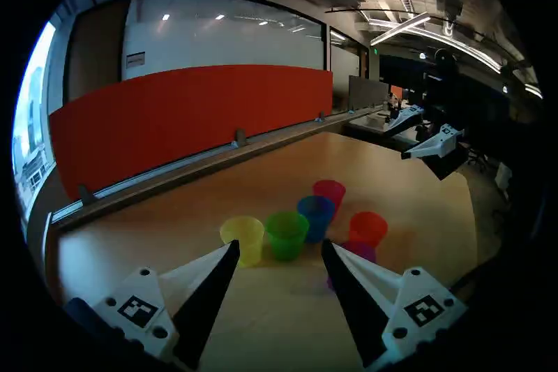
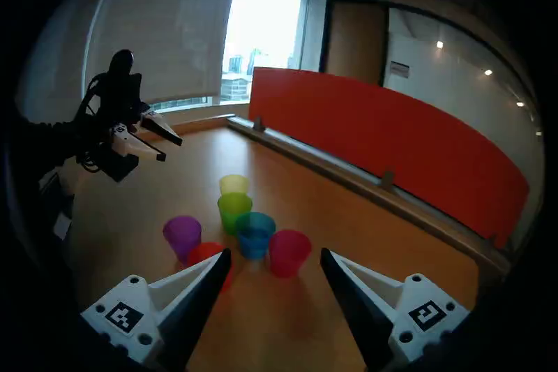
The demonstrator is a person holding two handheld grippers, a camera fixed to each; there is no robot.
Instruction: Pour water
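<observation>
A cluster of coloured cups point(image 1: 315, 216) is sitting close together on the wooden table point(image 1: 404, 176), which is running alongside a low red partition point(image 1: 188, 114), with a bright window point(image 2: 265, 51) glowing at the room's end. The left gripper point(image 1: 280, 245) and the right gripper point(image 2: 275, 253) are hovering above the tabletop, facing the cups from opposite sides, each holding its fingers spread apart.

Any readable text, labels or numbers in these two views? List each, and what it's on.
None readable.
Paper notice on the wall: too small and blurred.
Square markers on left tongs and right tongs: black-and-white patterns, no words.
Cups: no print seen.
</observation>
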